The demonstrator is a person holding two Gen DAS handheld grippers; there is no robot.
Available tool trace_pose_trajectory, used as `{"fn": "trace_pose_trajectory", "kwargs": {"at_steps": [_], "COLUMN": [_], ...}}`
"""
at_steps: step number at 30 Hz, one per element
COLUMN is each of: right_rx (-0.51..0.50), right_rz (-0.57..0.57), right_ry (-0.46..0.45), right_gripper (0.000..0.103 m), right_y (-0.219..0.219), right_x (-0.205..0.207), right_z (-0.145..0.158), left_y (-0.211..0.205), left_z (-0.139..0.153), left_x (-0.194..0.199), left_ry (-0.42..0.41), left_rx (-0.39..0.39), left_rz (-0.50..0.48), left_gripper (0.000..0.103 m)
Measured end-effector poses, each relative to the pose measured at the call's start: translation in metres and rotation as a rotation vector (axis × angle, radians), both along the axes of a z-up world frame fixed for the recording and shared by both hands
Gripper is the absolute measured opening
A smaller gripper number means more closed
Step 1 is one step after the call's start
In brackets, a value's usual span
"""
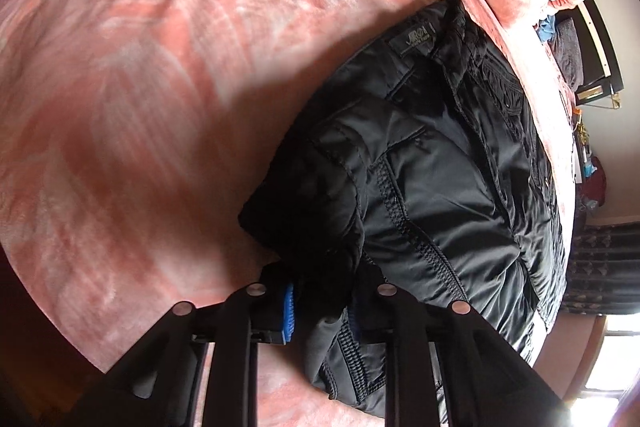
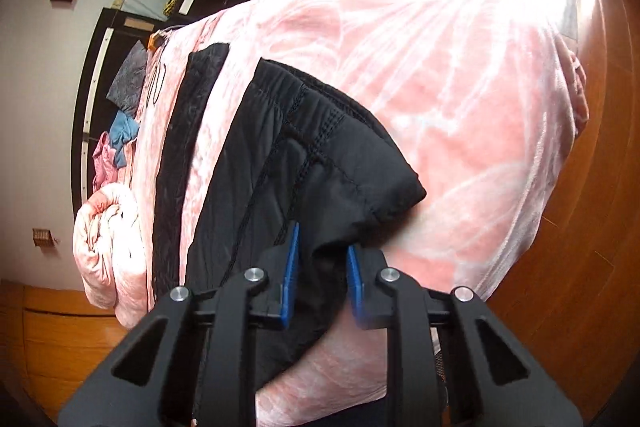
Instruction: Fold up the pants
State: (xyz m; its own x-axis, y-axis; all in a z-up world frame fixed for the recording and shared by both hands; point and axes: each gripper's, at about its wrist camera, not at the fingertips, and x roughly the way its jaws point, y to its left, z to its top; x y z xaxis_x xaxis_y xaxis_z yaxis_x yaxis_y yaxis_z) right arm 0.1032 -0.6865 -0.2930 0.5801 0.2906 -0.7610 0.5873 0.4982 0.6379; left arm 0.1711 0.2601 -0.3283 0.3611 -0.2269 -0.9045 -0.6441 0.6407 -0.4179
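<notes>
Black padded pants (image 1: 436, 163) lie folded over on a pink blanket (image 1: 160, 67). In the left wrist view a folded edge of the pants sits between my left gripper's (image 1: 320, 307) blue-padded fingers (image 1: 289, 311), which are closed on the fabric. In the right wrist view the same pants (image 2: 280, 163) lie on the pink blanket (image 2: 460, 107). My right gripper (image 2: 322, 267) has its blue pads (image 2: 291, 267) pressed on a bunch of black fabric at the pants' near edge.
A rolled pink blanket (image 2: 108, 247) and a black cloth strip (image 2: 180, 155) lie left of the pants. The bed's edge drops to a wooden floor (image 2: 580, 227). A dark shelf with clothes (image 2: 120, 95) stands by the wall.
</notes>
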Motion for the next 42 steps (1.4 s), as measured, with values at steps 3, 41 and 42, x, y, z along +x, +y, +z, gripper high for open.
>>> {"fn": "trace_pose_trajectory", "kwargs": {"at_steps": [3,41,42], "right_rx": [-0.008,-0.309,-0.322], "right_rz": [0.014,0.533,0.547], "right_ry": [0.03,0.09,0.1], "right_gripper": [0.021,0.091,0.091], "right_y": [0.001,-0.009,-0.008], "right_x": [0.0,0.482,0.492], "right_z": [-0.008,0.025,0.019], "left_y": [0.003,0.006,0.006], "left_z": [-0.004,0.01,0.01], "left_x": [0.001,0.307,0.307], "left_ry": [0.002,-0.017,-0.018], "left_rx": [-0.016,0.097,0.095], "left_rz": [0.002,-0.49,-0.487], "left_gripper": [0.02,0.056,0.054]}}
